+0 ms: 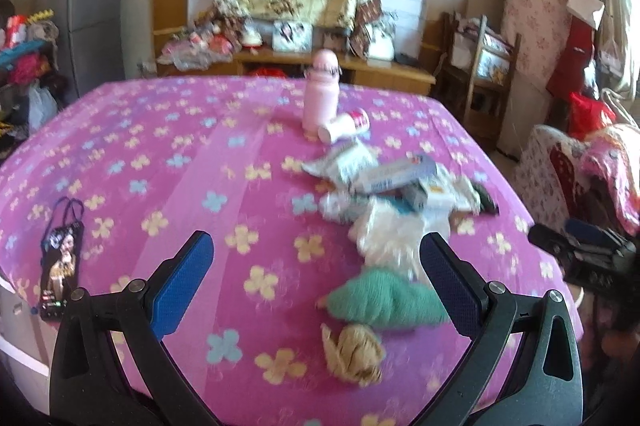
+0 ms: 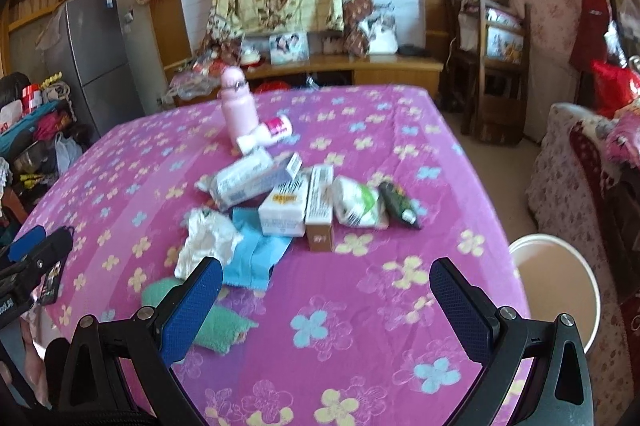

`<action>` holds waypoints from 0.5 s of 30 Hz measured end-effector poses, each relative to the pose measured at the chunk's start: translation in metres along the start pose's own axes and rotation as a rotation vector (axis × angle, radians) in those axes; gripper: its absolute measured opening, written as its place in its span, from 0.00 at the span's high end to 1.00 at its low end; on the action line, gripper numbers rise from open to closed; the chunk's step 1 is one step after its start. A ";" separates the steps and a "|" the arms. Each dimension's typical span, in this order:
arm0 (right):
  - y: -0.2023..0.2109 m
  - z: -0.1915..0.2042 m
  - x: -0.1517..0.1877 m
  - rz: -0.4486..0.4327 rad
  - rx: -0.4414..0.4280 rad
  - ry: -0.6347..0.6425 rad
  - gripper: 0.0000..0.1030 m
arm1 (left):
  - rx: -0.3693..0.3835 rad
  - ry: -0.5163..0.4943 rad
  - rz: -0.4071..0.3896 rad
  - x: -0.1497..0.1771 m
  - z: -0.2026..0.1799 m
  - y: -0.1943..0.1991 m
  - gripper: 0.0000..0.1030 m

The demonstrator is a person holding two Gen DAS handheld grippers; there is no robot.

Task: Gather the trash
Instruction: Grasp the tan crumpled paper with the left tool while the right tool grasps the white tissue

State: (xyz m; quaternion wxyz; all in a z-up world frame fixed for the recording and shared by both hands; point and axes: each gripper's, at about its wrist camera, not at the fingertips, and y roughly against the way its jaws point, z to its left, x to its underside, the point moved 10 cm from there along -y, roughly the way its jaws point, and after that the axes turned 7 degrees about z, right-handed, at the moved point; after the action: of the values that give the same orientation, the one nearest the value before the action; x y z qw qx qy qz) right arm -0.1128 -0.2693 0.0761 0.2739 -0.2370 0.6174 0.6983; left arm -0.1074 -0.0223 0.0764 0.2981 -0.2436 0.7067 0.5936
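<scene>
We hold both tools above the pink flowered bedspread (image 2: 360, 326), nothing picked yet; we judge this the approach. The left gripper (image 1: 316, 278) gapes wide and empty, as does the right gripper (image 2: 326, 302). Nearest the left, at 6 o'clock between its fingers, lies a crumpled brown paper ball (image 1: 354, 354), with a green cloth (image 1: 384, 300) just beyond. Farther, toward 12 o'clock, sits the trash heap: white tissue (image 2: 206, 240), cartons (image 2: 284, 212), wrappers. A pink bottle (image 2: 238, 104) stands behind. The white bucket (image 2: 556, 278) waits at 3 o'clock off the bed edge. Next we likely lower and close on one piece.
</scene>
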 end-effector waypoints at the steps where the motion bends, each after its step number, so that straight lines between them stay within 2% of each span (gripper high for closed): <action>1: -0.006 0.002 0.002 0.016 -0.017 0.001 0.00 | 0.006 -0.005 0.012 0.004 -0.001 -0.001 0.00; 6: -0.027 0.019 0.009 0.073 -0.097 0.010 0.01 | 0.023 -0.080 0.084 0.037 -0.007 -0.010 0.00; 12: -0.057 0.059 0.006 0.147 -0.195 0.075 0.17 | 0.003 -0.168 0.158 0.071 -0.021 -0.034 0.00; 15: -0.072 0.082 0.003 0.170 -0.219 0.133 0.22 | 0.015 -0.165 0.181 0.078 -0.023 -0.047 0.01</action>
State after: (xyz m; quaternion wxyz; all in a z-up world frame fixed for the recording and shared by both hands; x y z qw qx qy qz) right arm -0.0658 -0.1815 0.0321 0.1451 -0.2580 0.5722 0.7648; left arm -0.1327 -0.0529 -0.0092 0.3024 -0.1268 0.7033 0.6307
